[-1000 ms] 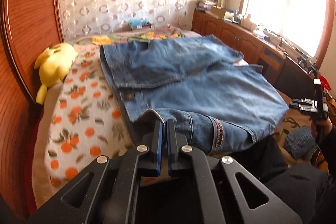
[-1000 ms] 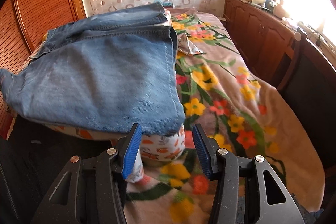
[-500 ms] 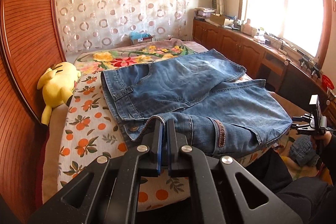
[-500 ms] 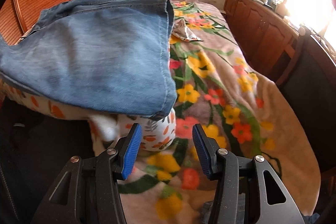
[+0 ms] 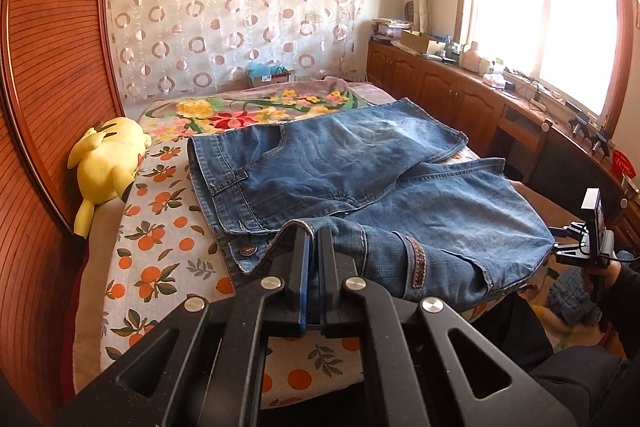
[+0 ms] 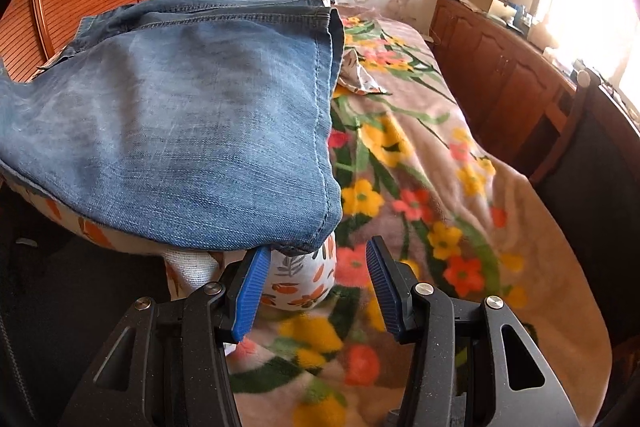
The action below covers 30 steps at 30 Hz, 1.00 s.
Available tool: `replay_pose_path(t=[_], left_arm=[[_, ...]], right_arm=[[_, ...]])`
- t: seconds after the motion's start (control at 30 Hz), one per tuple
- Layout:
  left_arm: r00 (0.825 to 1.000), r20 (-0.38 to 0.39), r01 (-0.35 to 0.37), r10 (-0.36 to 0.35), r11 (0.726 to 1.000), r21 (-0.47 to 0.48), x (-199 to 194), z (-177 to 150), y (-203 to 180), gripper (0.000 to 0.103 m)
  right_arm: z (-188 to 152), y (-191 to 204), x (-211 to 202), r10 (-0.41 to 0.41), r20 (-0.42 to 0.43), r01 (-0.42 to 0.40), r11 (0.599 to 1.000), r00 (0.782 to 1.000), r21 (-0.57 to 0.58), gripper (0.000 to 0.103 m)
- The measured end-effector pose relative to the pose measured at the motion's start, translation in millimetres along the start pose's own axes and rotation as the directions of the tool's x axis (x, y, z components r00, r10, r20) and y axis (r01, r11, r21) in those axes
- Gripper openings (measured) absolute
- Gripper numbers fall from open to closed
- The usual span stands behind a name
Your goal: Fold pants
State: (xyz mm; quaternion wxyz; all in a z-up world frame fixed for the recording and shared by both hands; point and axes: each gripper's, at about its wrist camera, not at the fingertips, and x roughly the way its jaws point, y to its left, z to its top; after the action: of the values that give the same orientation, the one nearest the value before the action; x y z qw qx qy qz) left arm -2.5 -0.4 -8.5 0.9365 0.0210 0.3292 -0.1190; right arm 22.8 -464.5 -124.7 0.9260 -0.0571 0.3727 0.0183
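Observation:
Blue denim pants (image 5: 360, 179) lie folded on the bed, waistband to the left, legs doubled over to the right. My left gripper (image 5: 314, 233) is shut on the near waistband edge of the pants. In the right wrist view the pants (image 6: 180, 115) hang over the bed's near corner. My right gripper (image 6: 316, 259) is open and empty, just below the folded corner of the denim, its left fingertip (image 6: 256, 267) under the hem. It also shows in the left wrist view (image 5: 588, 243) at the far right, beside the pants.
A yellow plush toy (image 5: 108, 163) lies at the bed's left by the wooden headboard (image 5: 48, 87). A floral blanket (image 6: 420, 187) covers the bed's right part. Wooden cabinets (image 5: 448, 91) run under the window. More denim (image 5: 572, 295) lies on the floor.
The left gripper has pulled back and the pants have settled flat on the bed. The right gripper has moved in, its left finger now under the hanging denim corner.

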Motion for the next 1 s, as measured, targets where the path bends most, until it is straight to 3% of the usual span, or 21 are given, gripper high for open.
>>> replay_pose_path(t=[0.07,0.17,0.53,0.83,1.0], left_arm=[[1.000,0.004,0.001,-0.001,1.000,-0.008,1,-1,0,0.004],[1.000,0.012,0.002,-0.002,1.000,-0.024,-3,-4,-1,0.004],[0.993,0.117,0.021,-0.015,0.998,-0.056,-61,-3,-6,0.003],[0.993,0.114,-0.002,0.013,0.996,-0.093,-105,-26,16,0.003],[0.997,0.075,-0.005,0.011,0.997,-0.073,-89,-33,14,0.003]], right_arm=[[-1,-1,0,0.019,0.013,-0.019,1.000,1.000,0.002,0.023],[-2,-5,-6,0.028,0.041,-0.028,0.999,0.999,0.016,0.016],[20,-22,-77,-0.024,0.164,0.028,0.999,0.986,-0.021,0.015],[36,2,-145,-0.016,0.244,0.056,0.986,0.970,-0.160,0.015],[41,7,-164,-0.025,0.306,0.088,0.977,0.952,-0.193,0.015]])
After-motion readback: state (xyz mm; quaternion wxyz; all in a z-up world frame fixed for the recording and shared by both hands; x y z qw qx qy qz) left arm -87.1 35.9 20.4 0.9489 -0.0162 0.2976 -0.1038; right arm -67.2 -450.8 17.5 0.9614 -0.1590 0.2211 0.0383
